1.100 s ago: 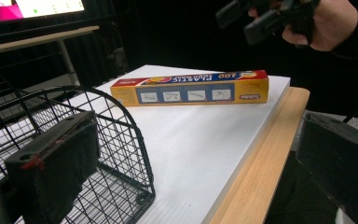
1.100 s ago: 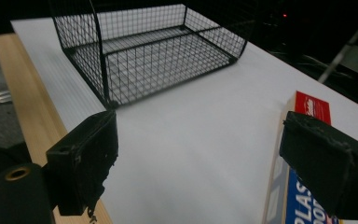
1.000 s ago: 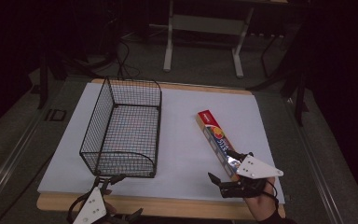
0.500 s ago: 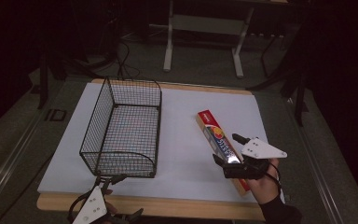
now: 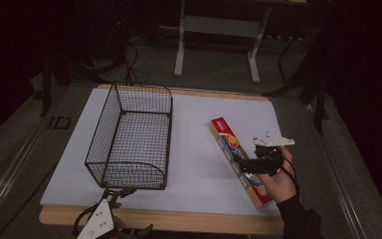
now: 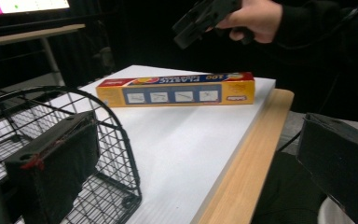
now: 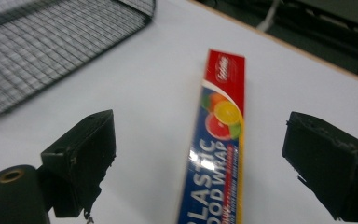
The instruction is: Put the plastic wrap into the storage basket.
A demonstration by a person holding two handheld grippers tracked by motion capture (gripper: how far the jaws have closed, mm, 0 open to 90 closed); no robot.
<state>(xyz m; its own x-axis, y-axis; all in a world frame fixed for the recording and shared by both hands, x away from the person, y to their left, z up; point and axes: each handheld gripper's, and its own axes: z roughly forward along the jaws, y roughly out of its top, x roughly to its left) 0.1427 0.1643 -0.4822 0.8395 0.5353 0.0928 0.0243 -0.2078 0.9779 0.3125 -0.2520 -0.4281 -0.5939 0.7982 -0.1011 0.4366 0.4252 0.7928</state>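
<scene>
A long red, blue and yellow plastic wrap box lies flat on the white board, angled toward the front right. My right gripper hovers over the box's middle, held by a hand. In the right gripper view the jaws stand wide open on either side of the box, with the right gripper above it and not touching. My left gripper sits at the table's front edge, open, just before the wire basket's near end. In the left gripper view the left gripper holds nothing and the box lies beyond.
A black wire basket stands on the left half of the board, nothing visible inside. The board's wooden front edge runs below. Table legs and cables lie on the dark floor behind. White board surface separates the basket and the box.
My right gripper has moved away from the front edge, along the box, and now hangs over its middle. The left gripper, basket and box have stayed put.
</scene>
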